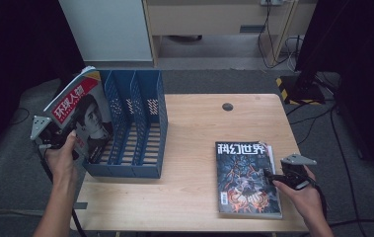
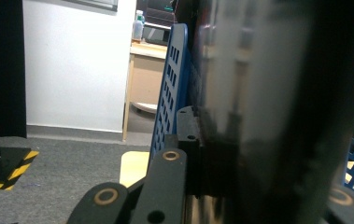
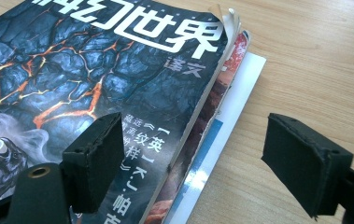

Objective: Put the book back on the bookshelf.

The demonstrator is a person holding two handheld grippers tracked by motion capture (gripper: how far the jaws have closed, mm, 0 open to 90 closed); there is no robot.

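In the left gripper view, the red-covered magazine sits so close that it is a dark blur, its print unreadable, and it hides most of the blue file rack. From above, the lower magazines under the dark lava-cover magazine show only as edges. Both forearms run off the bottom edge.

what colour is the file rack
Blue, with perforated walls; the high view shows the rack best.

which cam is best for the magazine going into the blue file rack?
High view: the red-titled magazine shows whole, tilted over the blue file rack, clamped by the left gripper. The left gripper view gives a dark blurred cover. The right gripper view looks at the stack instead.
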